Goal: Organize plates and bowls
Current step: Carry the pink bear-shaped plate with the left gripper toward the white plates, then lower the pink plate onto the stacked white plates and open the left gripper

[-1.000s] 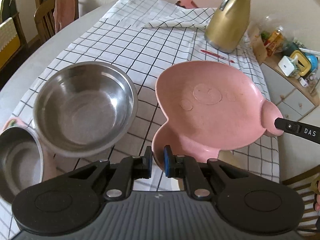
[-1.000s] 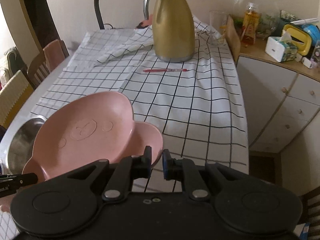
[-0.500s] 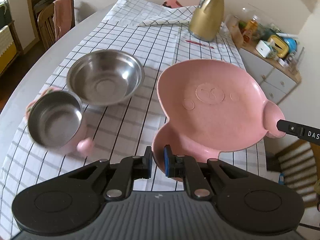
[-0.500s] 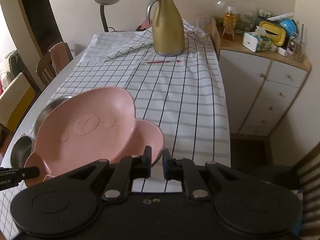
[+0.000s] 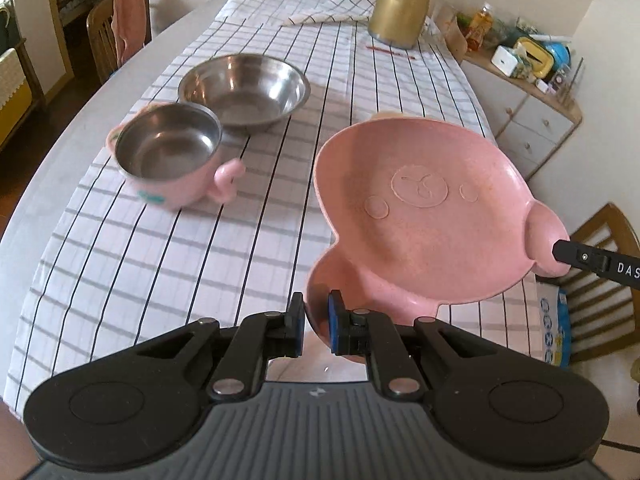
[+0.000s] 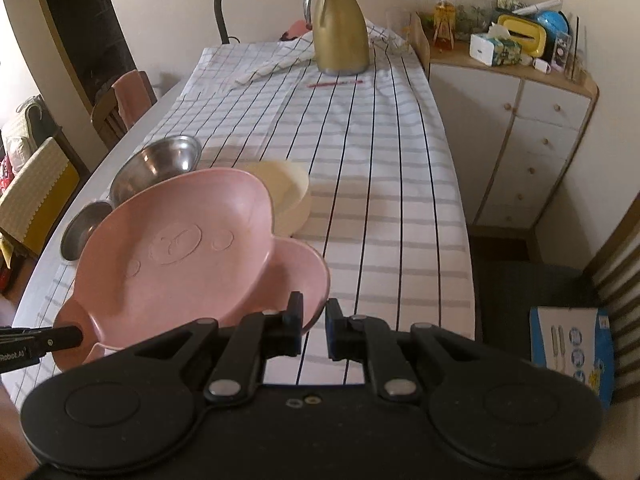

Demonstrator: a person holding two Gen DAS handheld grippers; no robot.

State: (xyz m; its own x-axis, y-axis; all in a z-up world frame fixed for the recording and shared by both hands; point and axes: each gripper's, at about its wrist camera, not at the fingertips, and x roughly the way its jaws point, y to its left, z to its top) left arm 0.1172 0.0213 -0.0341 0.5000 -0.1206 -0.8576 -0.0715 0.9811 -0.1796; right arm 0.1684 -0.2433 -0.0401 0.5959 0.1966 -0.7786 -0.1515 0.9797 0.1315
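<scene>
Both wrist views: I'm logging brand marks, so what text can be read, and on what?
"DAS", cut off by the frame edge: black finger of the right tongs.
"RobotAI", small and uncertain: black finger of the left tongs.
Blue and white printed box: too blurred.
Teal mark on pink-handled steel cup: blurred.

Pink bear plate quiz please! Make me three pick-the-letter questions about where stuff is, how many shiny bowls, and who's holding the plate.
1. Where is the cream plate?
A. on the checked cloth
B. on the cabinet
C. on a chair

2. How many bowls are shiny metal inside?
A. one
B. two
C. four

3. How is the pink bear plate held?
A. lying flat on the cloth
B. by one gripper
C. by both grippers, lifted

Answers:
1 A, checked cloth lies under it.
2 B, the wide steel bowl and pink-sided handled bowl.
3 C, left gripper and right gripper each pinch an ear.
</scene>
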